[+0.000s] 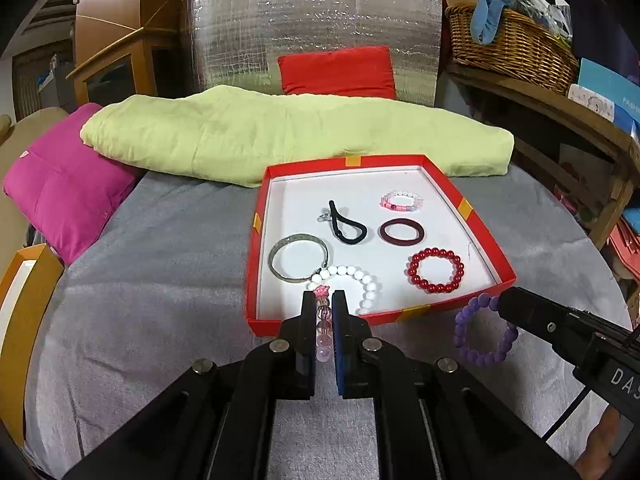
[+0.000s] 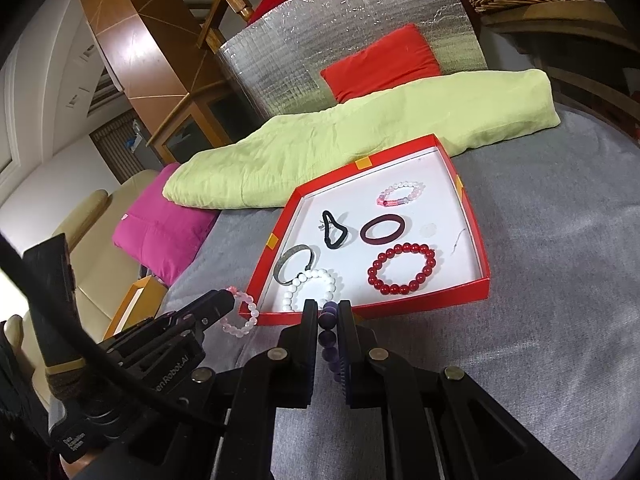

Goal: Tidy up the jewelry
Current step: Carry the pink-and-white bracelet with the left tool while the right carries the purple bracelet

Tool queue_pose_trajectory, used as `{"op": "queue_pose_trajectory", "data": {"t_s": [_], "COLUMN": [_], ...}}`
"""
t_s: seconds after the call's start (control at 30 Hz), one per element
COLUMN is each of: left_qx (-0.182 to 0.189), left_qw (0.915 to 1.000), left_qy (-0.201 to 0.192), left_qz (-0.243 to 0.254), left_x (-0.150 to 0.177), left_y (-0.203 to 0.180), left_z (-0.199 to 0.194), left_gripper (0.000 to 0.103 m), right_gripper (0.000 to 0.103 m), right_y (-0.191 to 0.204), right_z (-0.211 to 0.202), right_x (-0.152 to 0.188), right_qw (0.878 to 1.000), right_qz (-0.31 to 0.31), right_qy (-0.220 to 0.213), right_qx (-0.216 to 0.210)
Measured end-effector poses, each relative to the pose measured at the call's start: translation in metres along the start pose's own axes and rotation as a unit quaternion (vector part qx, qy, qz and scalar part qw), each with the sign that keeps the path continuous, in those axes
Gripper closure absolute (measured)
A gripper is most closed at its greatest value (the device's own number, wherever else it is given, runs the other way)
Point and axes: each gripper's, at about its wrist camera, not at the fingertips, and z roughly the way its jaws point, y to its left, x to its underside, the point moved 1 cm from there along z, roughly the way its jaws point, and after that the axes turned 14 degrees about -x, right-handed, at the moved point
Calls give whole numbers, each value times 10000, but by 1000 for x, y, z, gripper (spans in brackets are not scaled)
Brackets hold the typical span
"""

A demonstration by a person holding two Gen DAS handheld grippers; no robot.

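Right now your left gripper is pinched on the pale pink bead bracelet, and your right gripper is clamped on the purple bead bracelet; both hang just short of the red tray's near wall. Lift each clear of that low cardboard rim before releasing, aiming for bare white floor beside the glossy red bead bracelet and white bead bracelet. Round beads on elastic roll, so lower them flat.
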Motion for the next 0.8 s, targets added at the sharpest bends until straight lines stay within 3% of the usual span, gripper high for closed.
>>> {"op": "queue_pose_trajectory", "data": {"t_s": [0.27, 0.6, 0.8], "left_qx": [-31, -203, -208], "left_qw": [10000, 9997, 9996], "left_qy": [68, 145, 147], "left_qz": [-7, 38, 110], "left_x": [2, 6, 8], "left_y": [3, 6, 3], "left_z": [3, 10, 9], "left_gripper": [95, 95, 95], "right_gripper": [93, 93, 93], "right_y": [0, 4, 3], "right_z": [3, -1, -4], "right_x": [1, 0, 0], "right_qw": [9996, 9872, 9806], "right_qz": [-57, -682, -797], "right_qy": [67, 152, 169], "right_qx": [266, 1437, 1782]}}
